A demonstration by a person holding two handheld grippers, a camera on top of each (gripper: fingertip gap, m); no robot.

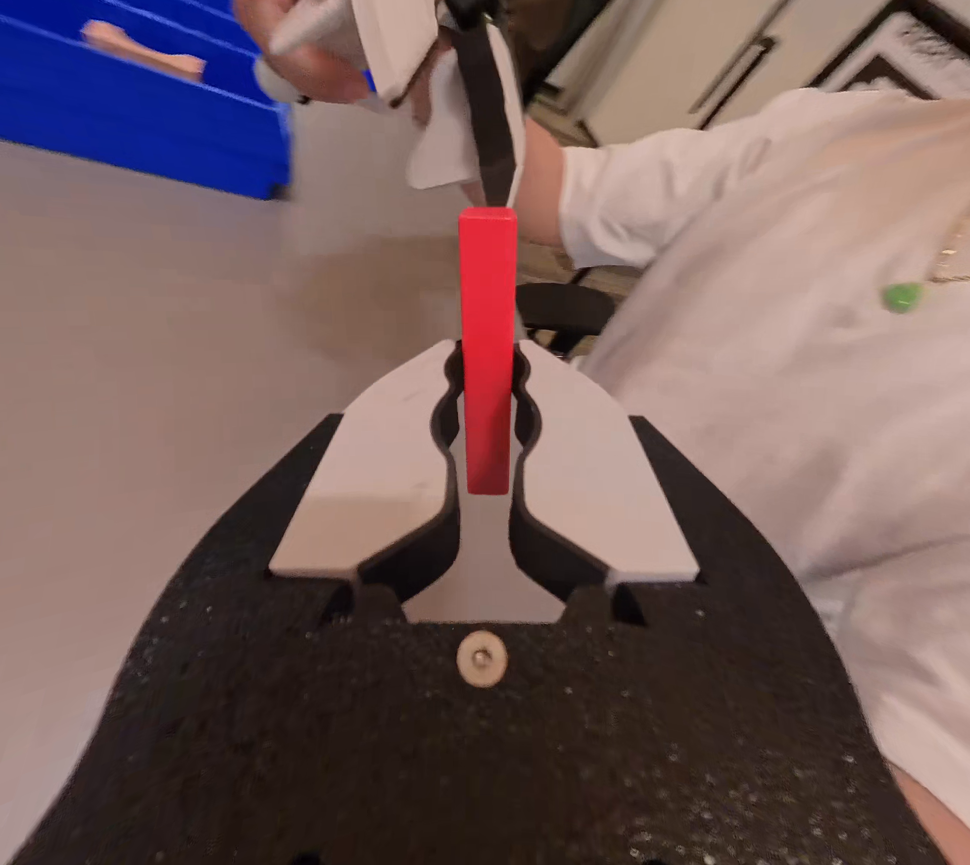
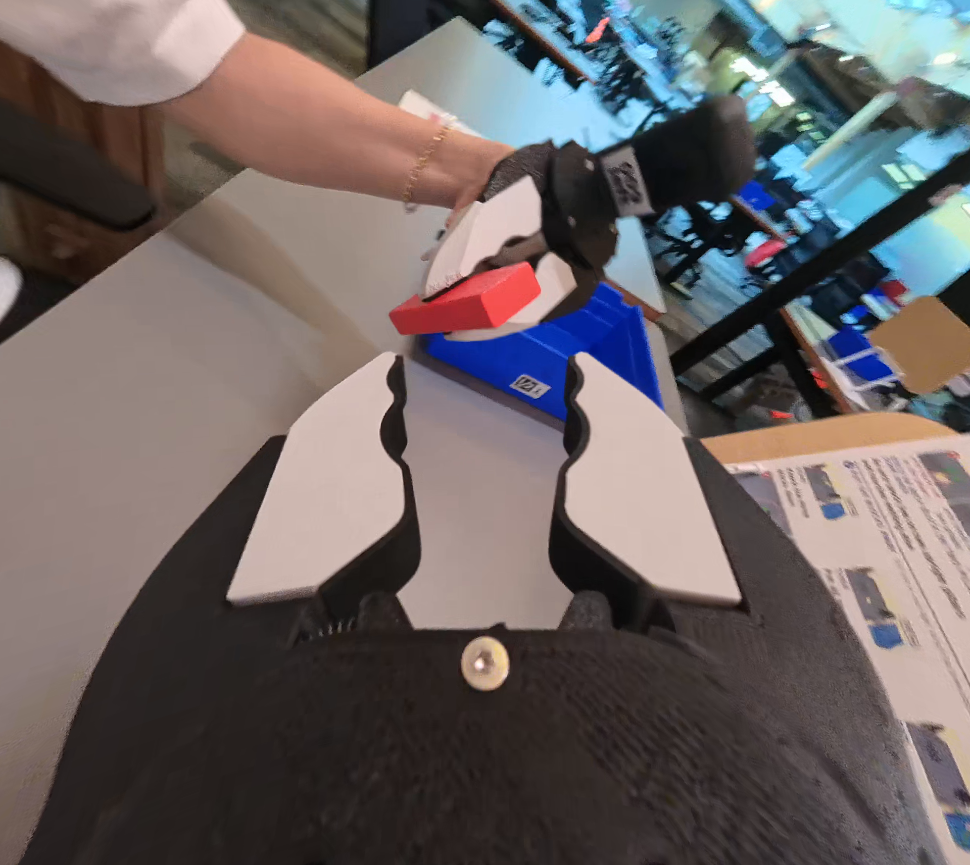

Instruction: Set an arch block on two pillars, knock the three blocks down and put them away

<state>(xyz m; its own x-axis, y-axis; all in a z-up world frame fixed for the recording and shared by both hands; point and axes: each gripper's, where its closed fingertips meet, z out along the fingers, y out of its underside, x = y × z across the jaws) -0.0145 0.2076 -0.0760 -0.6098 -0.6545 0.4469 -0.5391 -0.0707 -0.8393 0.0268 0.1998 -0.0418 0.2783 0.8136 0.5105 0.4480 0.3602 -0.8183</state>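
Note:
My left gripper [image 1: 485, 347] is shut on a long red block [image 1: 485, 315], which sticks out forward between the jaws. In the right wrist view the left gripper [image 2: 442, 310] holds the red block [image 2: 472, 299] flat in the air, just in front of a blue bin [image 2: 530, 360]. My right gripper [image 2: 484, 362] is open and empty, a short way from the block and pointing at it. It also shows in the left wrist view [image 1: 456, 158], held in a hand just beyond the block's far end.
The blue bin [image 1: 131, 116] stands on a grey table [image 2: 157, 367] and holds a tan wooden piece [image 1: 141, 50]. A printed sheet [image 2: 866, 551] on cardboard lies at the right. A person in a white shirt [image 1: 761, 315] stands close by. Spacing between my two grippers at the tips: around 6 cm.

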